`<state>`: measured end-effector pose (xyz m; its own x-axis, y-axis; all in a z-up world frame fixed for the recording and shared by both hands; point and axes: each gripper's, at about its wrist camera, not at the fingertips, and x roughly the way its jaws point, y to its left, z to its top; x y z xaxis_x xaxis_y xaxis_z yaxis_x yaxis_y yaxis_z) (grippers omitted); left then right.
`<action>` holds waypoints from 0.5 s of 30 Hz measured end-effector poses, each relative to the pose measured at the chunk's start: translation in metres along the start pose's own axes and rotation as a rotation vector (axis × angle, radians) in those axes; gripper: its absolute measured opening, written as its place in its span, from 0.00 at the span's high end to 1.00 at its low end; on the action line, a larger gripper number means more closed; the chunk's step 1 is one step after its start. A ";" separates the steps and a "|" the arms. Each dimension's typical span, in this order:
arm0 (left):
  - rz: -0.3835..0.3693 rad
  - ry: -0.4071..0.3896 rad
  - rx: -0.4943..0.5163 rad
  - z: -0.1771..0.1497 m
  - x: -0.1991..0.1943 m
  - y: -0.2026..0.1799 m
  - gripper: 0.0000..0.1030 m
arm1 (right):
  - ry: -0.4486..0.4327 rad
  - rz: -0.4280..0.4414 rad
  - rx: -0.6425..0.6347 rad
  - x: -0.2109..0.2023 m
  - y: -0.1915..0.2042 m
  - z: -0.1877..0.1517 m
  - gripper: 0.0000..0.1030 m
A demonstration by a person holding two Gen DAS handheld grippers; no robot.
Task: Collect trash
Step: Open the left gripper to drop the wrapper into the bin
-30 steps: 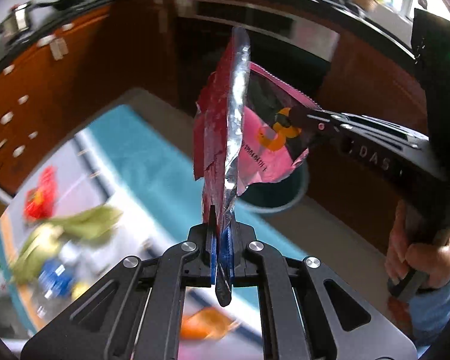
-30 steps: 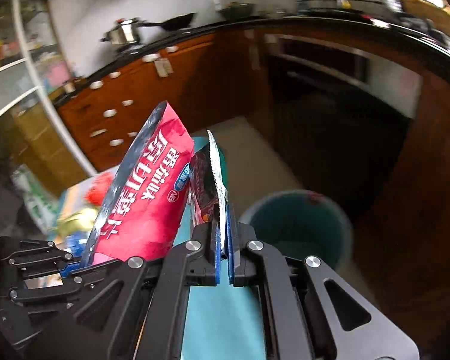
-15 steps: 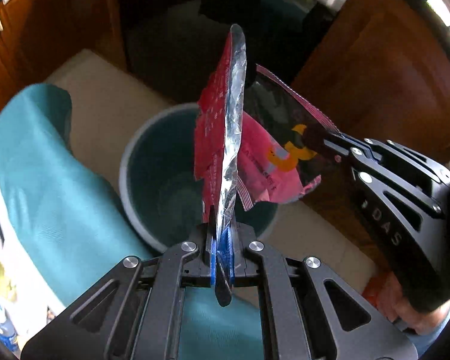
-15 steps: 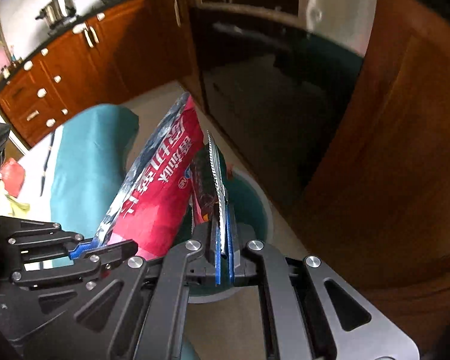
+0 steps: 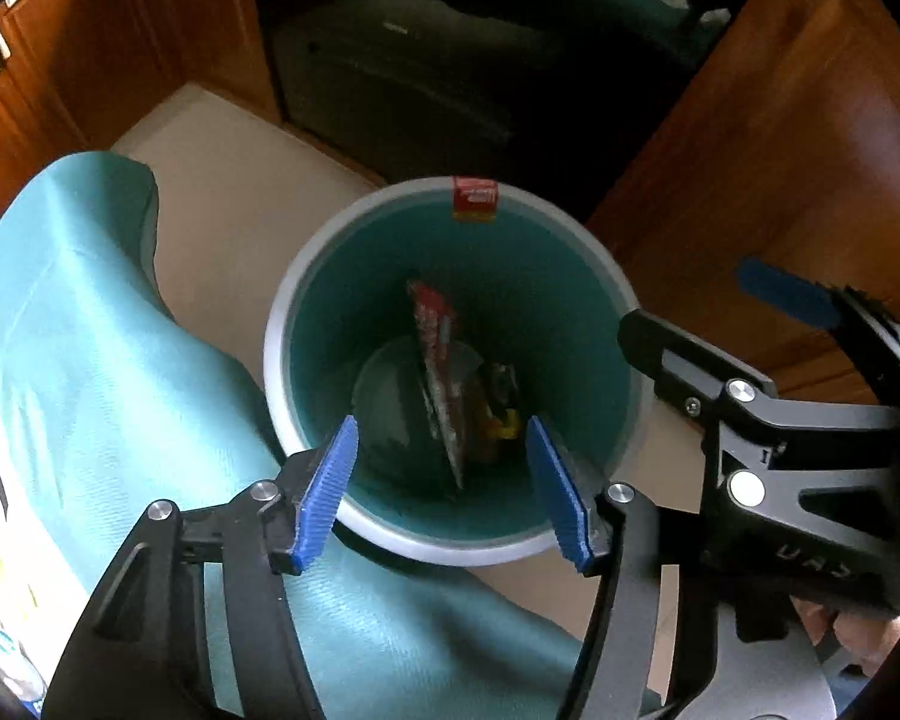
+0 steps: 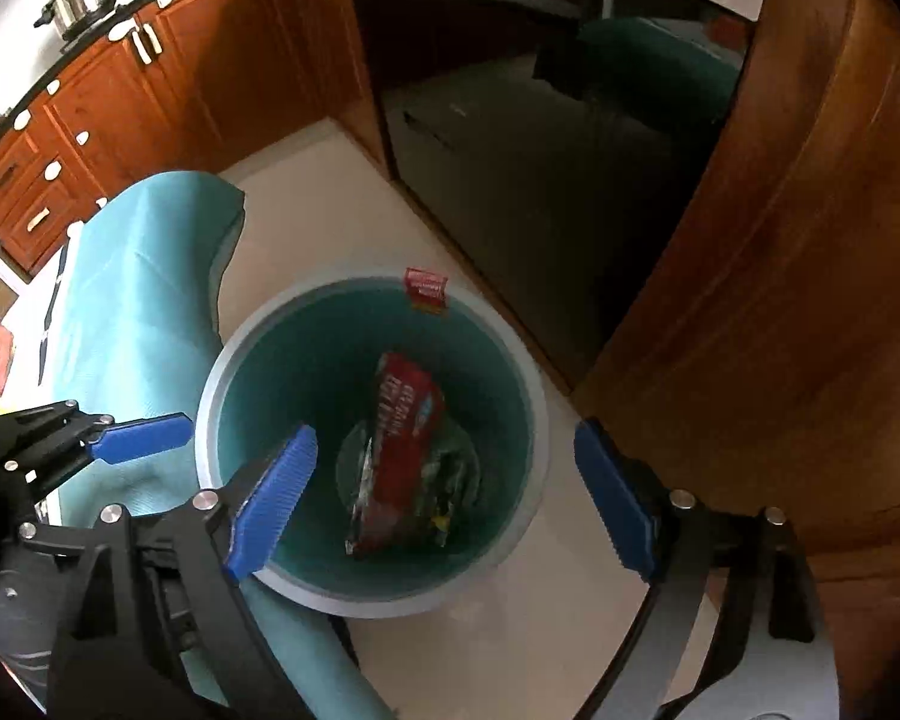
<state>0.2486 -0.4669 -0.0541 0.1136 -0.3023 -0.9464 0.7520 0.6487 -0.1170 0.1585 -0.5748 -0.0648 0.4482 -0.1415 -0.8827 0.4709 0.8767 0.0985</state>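
Observation:
A round teal bin [image 5: 282, 360] with a grey rim stands on the floor below both grippers; it also shows in the right wrist view [image 6: 210, 420]. A red snack bag [image 5: 438, 372] stands on edge inside it, seen flat in the right wrist view [image 6: 402, 438], with a darker wrapper [image 5: 501, 402] beside it. My left gripper [image 5: 444, 489] is open and empty above the bin's near rim. My right gripper [image 6: 450, 492] is open and empty above the bin, and shows at the right of the left wrist view [image 5: 708, 318].
A table with a teal cloth [image 5: 90, 372] lies left of the bin, with items at its far left edge. Brown cabinets [image 6: 810, 240] and a dark oven front [image 6: 540, 120] stand behind. A red label [image 5: 474, 198] hangs on the bin's far rim.
Both grippers have opened and let go of their wrappers, which have dropped into the bin. The view has tilted down over the bin.

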 end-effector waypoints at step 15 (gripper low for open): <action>-0.029 -0.041 -0.065 -0.041 -0.040 0.009 0.31 | 0.002 0.023 -0.005 -0.043 0.013 -0.018 0.11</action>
<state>0.2243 -0.4208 -0.0298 0.1202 -0.3493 -0.9293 0.7120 0.6826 -0.1646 0.1317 -0.5493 -0.0334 0.4574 -0.1201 -0.8811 0.4562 0.8822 0.1166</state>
